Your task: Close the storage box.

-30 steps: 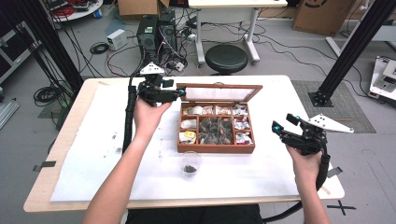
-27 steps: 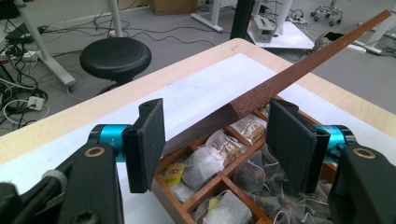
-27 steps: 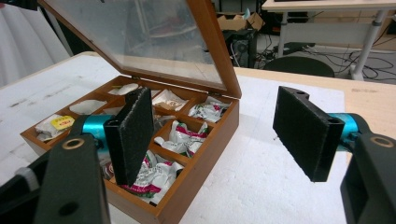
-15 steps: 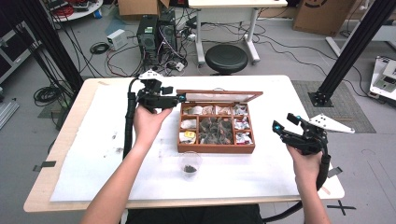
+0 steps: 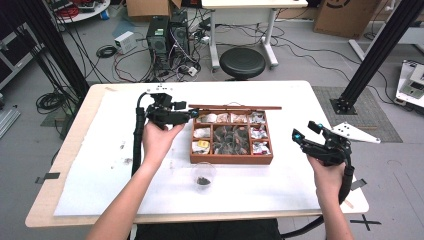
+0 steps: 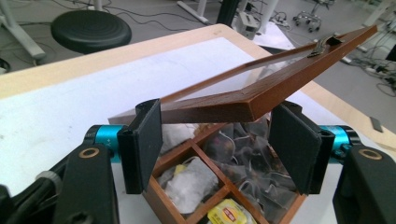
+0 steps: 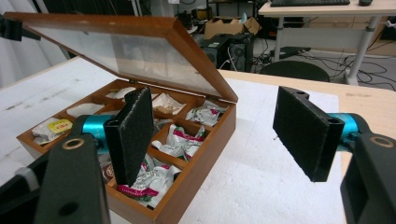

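A wooden tea box [image 5: 231, 159] stands mid-table, its compartments full of tea bags [image 7: 175, 140]. Its glass-paned lid [image 5: 235, 107] hangs half raised over them. My left gripper [image 5: 192, 114] is at the lid's left end. In the left gripper view the lid's corner [image 6: 243, 102] lies between the pads of the left gripper [image 6: 215, 140], against the left pad [image 6: 149, 140]. The jaws have just been opening and stand wide. My right gripper [image 5: 303, 131] hovers open to the right of the box. In its own view the right gripper [image 7: 215, 135] has nothing between its pads.
A clear plastic cup [image 5: 203, 175] with a dark clump inside stands in front of the box. A white mat [image 5: 100, 170] covers the table. A black stool [image 5: 242, 62] and computer gear sit on the floor beyond the far edge.
The lid has come down from leaning upright to half raised. My left gripper moved down with it. The right gripper has stayed where it was.
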Demonstrator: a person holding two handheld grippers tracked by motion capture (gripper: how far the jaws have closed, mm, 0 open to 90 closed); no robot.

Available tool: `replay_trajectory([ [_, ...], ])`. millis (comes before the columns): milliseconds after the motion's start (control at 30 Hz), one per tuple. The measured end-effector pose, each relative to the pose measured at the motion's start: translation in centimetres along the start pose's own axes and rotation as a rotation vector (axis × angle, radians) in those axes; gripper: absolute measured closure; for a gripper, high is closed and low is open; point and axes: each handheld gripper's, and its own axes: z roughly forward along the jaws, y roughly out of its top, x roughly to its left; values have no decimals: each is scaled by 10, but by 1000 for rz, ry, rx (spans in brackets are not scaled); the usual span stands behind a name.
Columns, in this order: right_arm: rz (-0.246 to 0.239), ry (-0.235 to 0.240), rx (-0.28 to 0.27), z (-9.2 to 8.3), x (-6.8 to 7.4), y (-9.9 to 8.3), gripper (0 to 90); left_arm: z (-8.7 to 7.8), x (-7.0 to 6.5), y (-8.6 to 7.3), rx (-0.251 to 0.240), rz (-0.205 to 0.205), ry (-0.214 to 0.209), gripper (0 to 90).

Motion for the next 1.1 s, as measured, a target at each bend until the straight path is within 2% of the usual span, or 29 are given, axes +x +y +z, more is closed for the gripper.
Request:
replay_trajectory([
  [700,4,-22,10,-3,2,-5,297,1,-4,-31,20,22,-28,353],
  [1100,-10,-51,11,-14,16,-17,297,2,-6,-46,25,41,-32,355],
])
